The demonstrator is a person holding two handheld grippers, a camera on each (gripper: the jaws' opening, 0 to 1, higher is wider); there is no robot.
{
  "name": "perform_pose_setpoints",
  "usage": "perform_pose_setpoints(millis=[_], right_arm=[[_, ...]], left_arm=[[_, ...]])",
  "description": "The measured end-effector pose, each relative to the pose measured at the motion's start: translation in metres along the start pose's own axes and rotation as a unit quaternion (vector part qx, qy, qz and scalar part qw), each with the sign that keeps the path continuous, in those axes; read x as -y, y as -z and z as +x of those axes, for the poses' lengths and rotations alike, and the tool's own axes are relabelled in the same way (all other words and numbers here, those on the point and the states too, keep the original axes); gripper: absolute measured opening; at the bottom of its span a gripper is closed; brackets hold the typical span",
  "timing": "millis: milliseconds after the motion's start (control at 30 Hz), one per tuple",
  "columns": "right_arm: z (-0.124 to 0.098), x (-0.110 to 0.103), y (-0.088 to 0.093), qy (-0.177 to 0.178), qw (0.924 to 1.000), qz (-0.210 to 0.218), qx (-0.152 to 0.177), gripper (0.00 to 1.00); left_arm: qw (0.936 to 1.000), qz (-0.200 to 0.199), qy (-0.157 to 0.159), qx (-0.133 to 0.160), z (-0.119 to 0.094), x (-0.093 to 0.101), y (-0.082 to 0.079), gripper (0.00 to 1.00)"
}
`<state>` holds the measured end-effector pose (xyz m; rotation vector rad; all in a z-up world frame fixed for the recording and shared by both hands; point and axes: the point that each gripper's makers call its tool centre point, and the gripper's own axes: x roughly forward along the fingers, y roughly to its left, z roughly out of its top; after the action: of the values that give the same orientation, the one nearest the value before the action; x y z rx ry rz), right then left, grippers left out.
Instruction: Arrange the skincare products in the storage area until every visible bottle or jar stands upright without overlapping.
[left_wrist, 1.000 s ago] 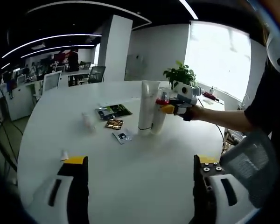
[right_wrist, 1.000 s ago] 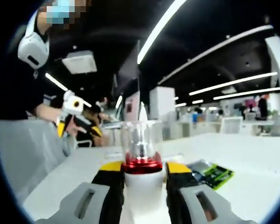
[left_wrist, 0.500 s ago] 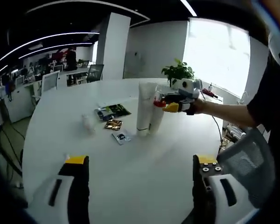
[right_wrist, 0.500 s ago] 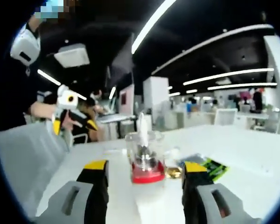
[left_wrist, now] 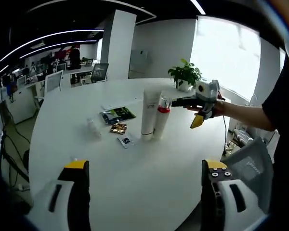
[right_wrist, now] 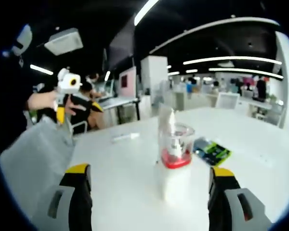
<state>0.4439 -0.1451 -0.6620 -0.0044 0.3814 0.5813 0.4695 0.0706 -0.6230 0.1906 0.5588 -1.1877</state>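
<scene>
White bottle with red collar [right_wrist: 176,175] stands upright on the tabletop [left_wrist: 149,163], touching a taller white tube [left_wrist: 148,113] — small sachets [left_wrist: 118,128] nearby. Right gripper [right_wrist: 147,202] — jaws spread wide, holding nothing, bottle between them. Left gripper [left_wrist: 144,192] likewise wide apart.

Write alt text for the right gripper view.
The right gripper, jaws wide open, faces a white bottle with a red collar and clear cap standing upright on the white table. A green packet lies behind it; the left gripper is held up at left.
</scene>
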Motion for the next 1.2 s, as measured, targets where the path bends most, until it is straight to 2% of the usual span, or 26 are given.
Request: perform_pose_setpoints(millis=[167,367,467,633,900,1067,1200], right_arm=[[-0.012,-0.010,-0.006,0.015,0.9996,0.010,-0.020,0.99],[-0.024,-0.026,-0.020,0.040,0.9987,0.026,-0.019,0.99],[-0.030,-0.034,-0.025,0.049,0.9980,0.037,-0.013,0.99],[-0.044,-0.051,-0.031,0.063,0.9966,0.049,-0.017,0.99],[-0.065,-0.074,-0.047,0.084,0.9944,0.064,0.000,0.99],[-0.076,-0.085,-0.050,0.098,0.9931,0.064,0.001,0.99],[-0.085,-0.092,-0.044,0.107,0.9917,0.071,-0.007,0.99]], left_arm=[[0.9999,-0.005,-0.009,0.000,-0.014,-0.002,-0.004,0.89],[0.9990,-0.038,-0.024,-0.003,-0.027,-0.008,0.001,0.89],[0.9984,-0.050,-0.025,-0.010,-0.033,-0.009,0.005,0.86],[0.9971,-0.070,-0.032,-0.003,-0.044,-0.011,0.006,0.87],[0.9966,-0.072,-0.038,-0.014,-0.066,-0.018,0.010,0.87],[0.9960,-0.077,-0.042,-0.016,-0.078,-0.022,0.011,0.87],[0.9958,-0.078,-0.043,-0.020,-0.085,-0.026,0.015,0.87]])
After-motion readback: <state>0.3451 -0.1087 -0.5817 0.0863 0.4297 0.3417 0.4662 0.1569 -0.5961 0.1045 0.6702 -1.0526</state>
